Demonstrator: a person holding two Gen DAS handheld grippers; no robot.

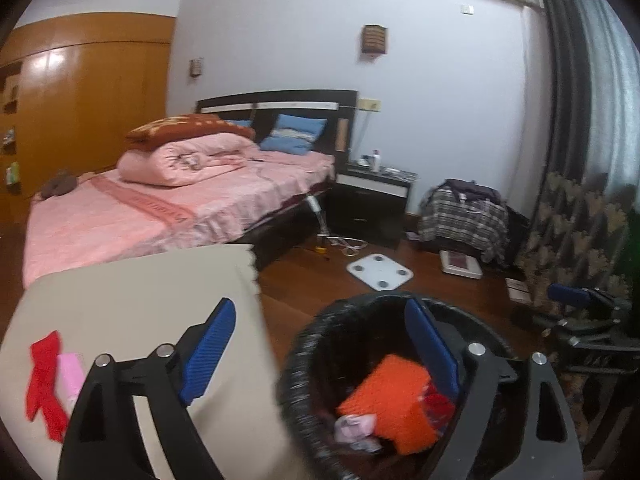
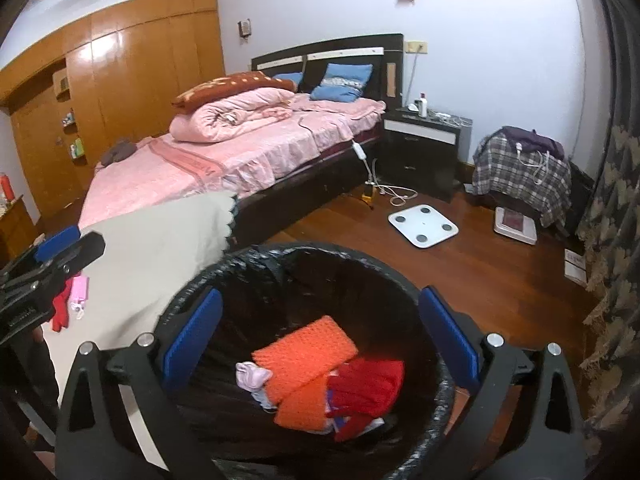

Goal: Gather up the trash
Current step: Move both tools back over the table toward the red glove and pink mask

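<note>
A black-lined trash bin [image 2: 320, 249] stands on the floor right below my right gripper [image 2: 322, 296], which is open over its mouth with nothing between the blue pads. Inside lie an orange knitted cloth [image 2: 308, 356], a red piece [image 2: 368, 384] and a pale pink scrap [image 2: 252, 376]. My left gripper [image 1: 320, 312] is open too, straddling the bin's rim [image 1: 320, 320] and the edge of a beige-covered table [image 1: 140, 300]. On that table rest a red scrap [image 1: 44, 376] and a pink scrap [image 1: 70, 376], left of my left finger.
A pink-covered bed [image 2: 240, 152] fills the middle distance, with a dark nightstand [image 2: 424, 144] beside it. A white scale [image 2: 423, 225], cables and a plaid-draped seat [image 2: 524, 176] sit on the wooden floor. A patterned curtain [image 2: 612, 208] hangs at the right.
</note>
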